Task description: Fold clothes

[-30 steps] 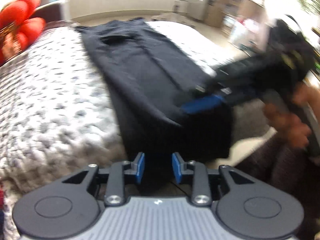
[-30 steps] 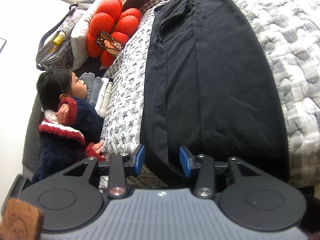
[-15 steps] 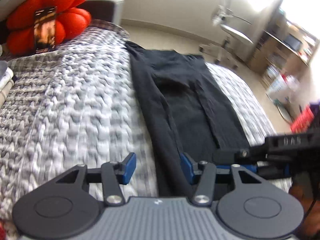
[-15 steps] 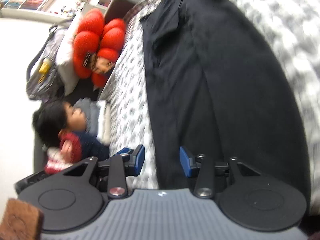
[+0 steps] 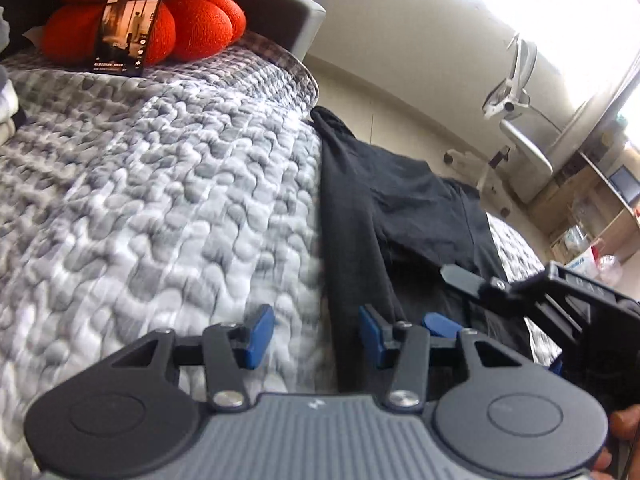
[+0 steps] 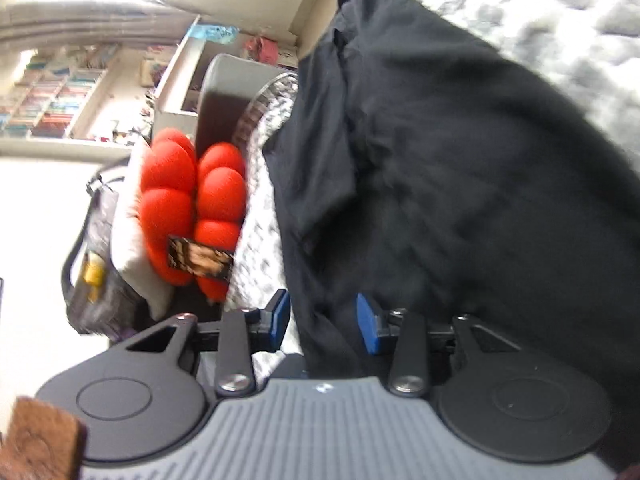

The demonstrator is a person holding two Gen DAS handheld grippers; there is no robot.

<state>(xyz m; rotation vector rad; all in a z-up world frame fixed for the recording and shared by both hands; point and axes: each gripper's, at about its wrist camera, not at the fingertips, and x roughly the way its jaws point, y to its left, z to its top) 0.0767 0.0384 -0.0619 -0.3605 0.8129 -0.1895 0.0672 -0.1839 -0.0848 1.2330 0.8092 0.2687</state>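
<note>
Garment on quilt, cushion behind, phone against cushion

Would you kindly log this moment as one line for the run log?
task: fold clothes | left tongs: open, at edge of black garment | right tongs: open, garment edge between fingers | surface: grey quilt

You see a red lobed cushion on the grey quilted bedspread, with a phone propped against it. A white office chair stands beyond the bed.
</note>
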